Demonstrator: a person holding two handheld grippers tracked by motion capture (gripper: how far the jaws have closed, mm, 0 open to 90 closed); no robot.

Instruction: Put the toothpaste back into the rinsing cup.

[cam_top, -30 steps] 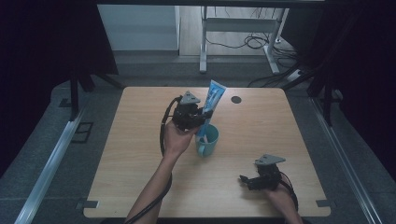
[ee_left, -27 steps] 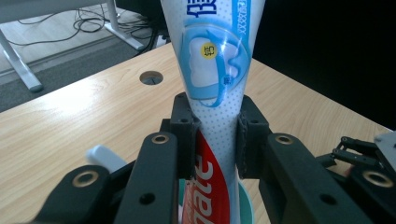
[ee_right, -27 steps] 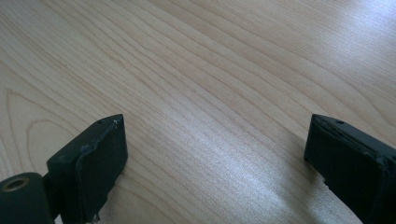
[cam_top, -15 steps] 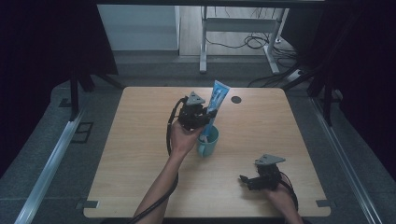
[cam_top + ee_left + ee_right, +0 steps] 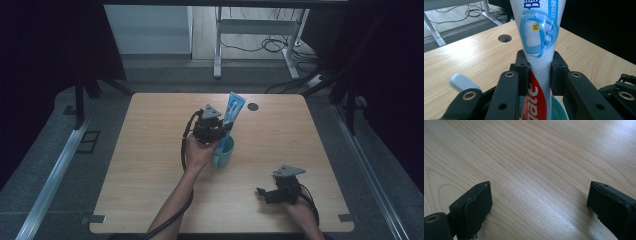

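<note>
Toothpaste tube [image 5: 539, 45] clamped between left tongs [image 5: 539, 72]

Both grippers are chunky black builds, each with a grey three-cornered plate on top. The left gripper [image 5: 214, 131] trails a black cable looping off around 8 o'clock, and brass-ringed screw holes dot its jaw arms. The right gripper [image 5: 270, 192] has squared, flat-faced black pads [image 5: 477, 205]. Forearms are bare, no sleeves.

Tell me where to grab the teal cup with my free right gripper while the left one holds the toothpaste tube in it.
Probably the cup wall on its right side, coming in level from the right gripper. The left gripper and the upright toothpaste tube crowd the rim from above and the left, and the white handle sits on that far side, leaving the right wall bare.
</note>
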